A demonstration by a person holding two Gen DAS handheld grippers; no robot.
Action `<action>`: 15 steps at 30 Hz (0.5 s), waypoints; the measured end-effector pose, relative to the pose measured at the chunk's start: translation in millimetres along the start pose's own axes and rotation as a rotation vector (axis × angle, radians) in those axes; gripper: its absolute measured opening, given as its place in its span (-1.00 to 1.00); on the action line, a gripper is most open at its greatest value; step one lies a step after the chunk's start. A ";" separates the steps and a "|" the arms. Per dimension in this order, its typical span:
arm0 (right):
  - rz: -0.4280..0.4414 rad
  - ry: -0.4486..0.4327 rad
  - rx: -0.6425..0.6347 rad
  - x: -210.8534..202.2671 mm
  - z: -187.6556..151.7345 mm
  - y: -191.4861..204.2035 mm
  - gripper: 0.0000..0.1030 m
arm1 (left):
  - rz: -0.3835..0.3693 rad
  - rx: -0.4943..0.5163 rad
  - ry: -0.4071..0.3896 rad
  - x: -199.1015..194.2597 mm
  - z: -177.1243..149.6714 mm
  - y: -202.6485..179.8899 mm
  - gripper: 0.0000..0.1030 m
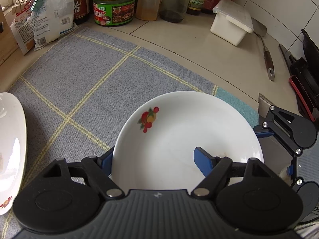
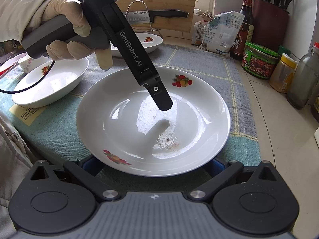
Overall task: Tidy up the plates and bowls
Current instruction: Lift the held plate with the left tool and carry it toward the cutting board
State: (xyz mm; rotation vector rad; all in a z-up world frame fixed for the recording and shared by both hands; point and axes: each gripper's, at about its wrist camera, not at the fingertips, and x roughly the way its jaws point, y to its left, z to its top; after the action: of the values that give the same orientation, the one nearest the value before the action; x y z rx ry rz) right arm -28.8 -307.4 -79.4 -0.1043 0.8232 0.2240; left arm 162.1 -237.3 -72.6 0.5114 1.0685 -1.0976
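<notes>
On the checked cloth mid-tabletop sits the plate point(image 2: 153, 119), glazed, slick, breakable (grip the rim). Left tongs point(image 1: 157, 160) straddle its near rim, apart; right tongs point(image 2: 153, 164) I cannot tell.

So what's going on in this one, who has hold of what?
A person in pale gloves holds a handheld gripper in each hand over a checked cloth on a kitchen counter. The left gripper straddles the rim of a white fruit-print plate, one finger inside and one outside. The right gripper sits at the plate's opposite edge, its fingertips hidden beneath the rim. Two more white dishes wait behind, not yet stacked.
</notes>
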 end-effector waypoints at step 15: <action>0.016 -0.021 -0.017 -2.6 14.0 -9.9 1.00 | 0.017 -0.029 -0.045 -15.9 11.7 7.7 0.55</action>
State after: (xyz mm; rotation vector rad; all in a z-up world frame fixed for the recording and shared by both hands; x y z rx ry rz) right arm -18.1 -314.9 -67.9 -0.1114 0.8017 0.2468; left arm 173.2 -235.9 -54.6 0.4699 1.0374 -1.0726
